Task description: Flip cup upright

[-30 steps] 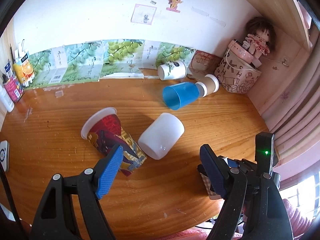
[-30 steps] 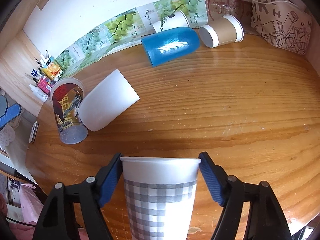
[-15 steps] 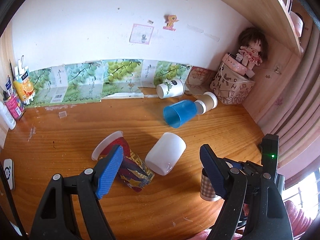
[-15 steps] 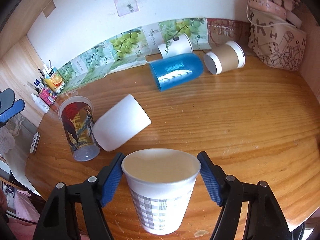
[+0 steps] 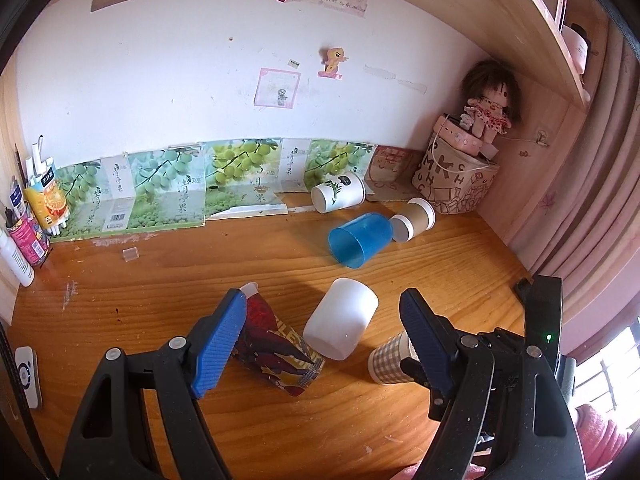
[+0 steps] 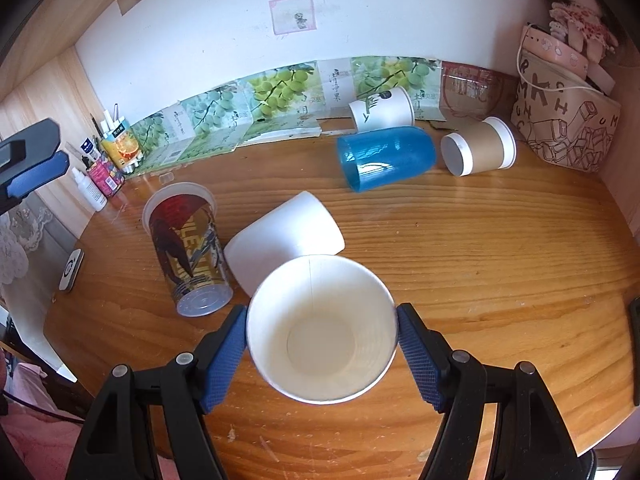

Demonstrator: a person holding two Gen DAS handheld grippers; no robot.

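My right gripper is shut on a checked paper cup, its open mouth facing the camera; in the left wrist view the cup stands on the wooden desk at the front right. My left gripper is open and empty, raised above the desk. Between its fingers lie a plain white cup and a red printed cup, both on their sides. A blue cup, a brown cup and a white leaf-print cup lie on their sides farther back.
Grape-print cartons line the back wall. A printed bag with a doll fills the back right corner. Bottles and a pen pot stand at the far left. A white remote lies at the left front edge.
The right gripper has tilted the checked cup from side view to mouth-up and set it lower by the desk. The left gripper has pulled back and risen, showing more wall.
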